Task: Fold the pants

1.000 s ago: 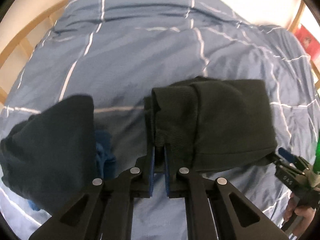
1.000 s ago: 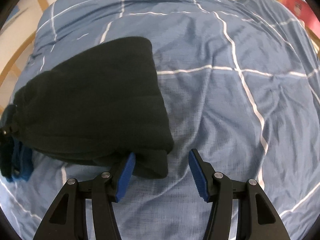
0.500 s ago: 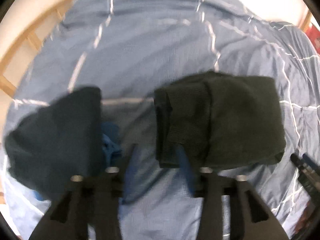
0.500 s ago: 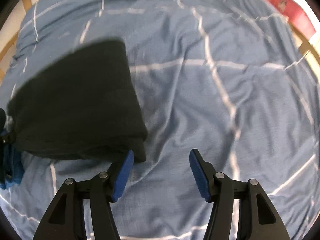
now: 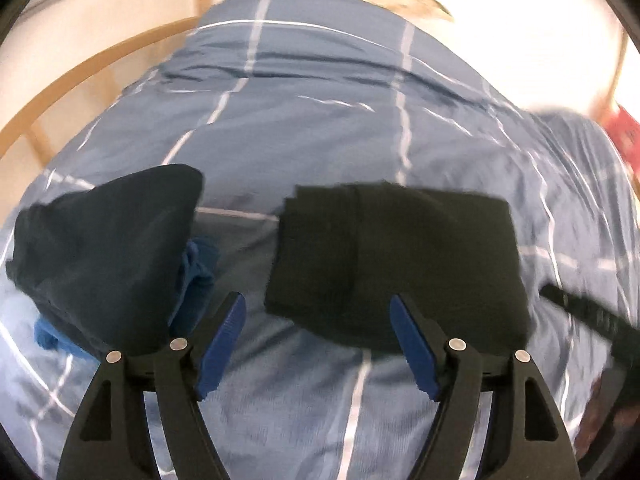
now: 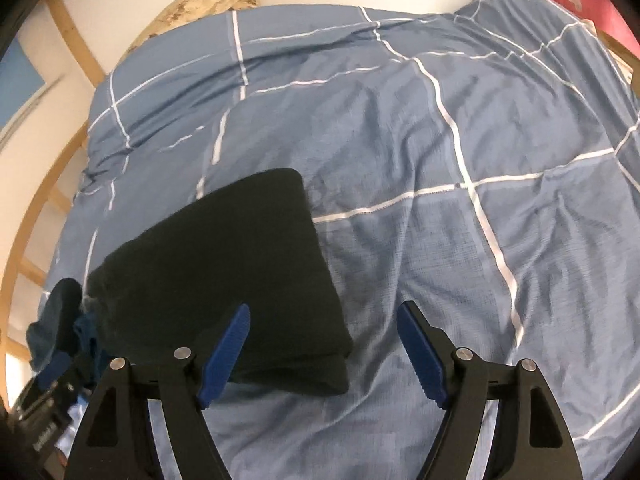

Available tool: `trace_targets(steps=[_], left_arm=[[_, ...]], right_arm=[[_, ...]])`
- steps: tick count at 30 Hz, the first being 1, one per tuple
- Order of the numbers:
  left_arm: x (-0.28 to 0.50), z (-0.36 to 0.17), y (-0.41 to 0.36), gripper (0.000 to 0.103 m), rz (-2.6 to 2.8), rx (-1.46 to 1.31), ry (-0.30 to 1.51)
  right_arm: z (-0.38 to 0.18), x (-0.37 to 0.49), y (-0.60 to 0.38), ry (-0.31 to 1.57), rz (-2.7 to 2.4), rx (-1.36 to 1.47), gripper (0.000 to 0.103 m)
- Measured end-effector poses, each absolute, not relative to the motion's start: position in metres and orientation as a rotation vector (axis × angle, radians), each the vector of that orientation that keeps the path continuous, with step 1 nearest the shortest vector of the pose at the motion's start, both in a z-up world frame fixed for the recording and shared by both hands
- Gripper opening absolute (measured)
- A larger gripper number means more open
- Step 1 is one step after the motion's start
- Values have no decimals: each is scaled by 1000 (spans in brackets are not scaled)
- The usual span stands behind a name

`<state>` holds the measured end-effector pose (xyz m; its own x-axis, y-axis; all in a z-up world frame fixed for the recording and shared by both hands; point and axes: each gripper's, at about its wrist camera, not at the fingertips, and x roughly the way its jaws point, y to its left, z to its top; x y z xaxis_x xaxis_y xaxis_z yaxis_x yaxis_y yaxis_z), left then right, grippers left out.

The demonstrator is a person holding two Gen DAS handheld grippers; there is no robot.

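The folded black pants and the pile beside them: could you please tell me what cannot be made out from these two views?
- Folded black pants: near edge hidden behind the left gripper; in the right wrist view, behind the right gripper.
- Dark garment: whether it is folded is unclear; motion blur.
- Blue cloth: mostly covered by the dark garment.
- Right gripper in the left wrist view: cut off at the right edge, blurred.

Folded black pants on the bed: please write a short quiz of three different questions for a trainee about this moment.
1. True or false: the left gripper is shut on the folded black pants.
2. The pants lie on: A) a wooden table B) a blue checked duvet C) a red box.
3. Fill in: the right gripper is ____.

Key: 1 false; 2 B; 3 open.
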<state>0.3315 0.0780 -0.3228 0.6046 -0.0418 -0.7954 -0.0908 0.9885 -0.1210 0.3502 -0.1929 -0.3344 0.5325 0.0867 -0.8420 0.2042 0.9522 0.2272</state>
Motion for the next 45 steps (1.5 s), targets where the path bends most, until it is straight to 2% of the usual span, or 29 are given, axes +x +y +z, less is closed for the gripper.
trace_targets(steps=[17,26,38,39,40,42,44,45], left_arm=[[414,-357,87,75,-61,-95,961],[439,-380,86,79,-67,-87,1023],[457,-410,96,84,-67,-240,1101],[458,-412,96,83,-71,-261,1109],[460,-416,98,78,-87,-304,1125],[463,-417,101,73,-98,-344,1145],[463,-413,99,63,-113,-341,1154],[462,-410,98,61,-120,-330,1153]], right_arm=[[-357,405,-184,963,-10,291,76],[-382,429,-180,1029,50,320,76],[-403,449,-173,1070,94,312,74],[-404,450,-172,1071,99,310,71],[-405,451,-171,1074,106,309,65],[-407,455,-167,1083,115,306,62],[-407,456,-165,1089,119,294,56],[-405,456,-164,1092,120,291,50]])
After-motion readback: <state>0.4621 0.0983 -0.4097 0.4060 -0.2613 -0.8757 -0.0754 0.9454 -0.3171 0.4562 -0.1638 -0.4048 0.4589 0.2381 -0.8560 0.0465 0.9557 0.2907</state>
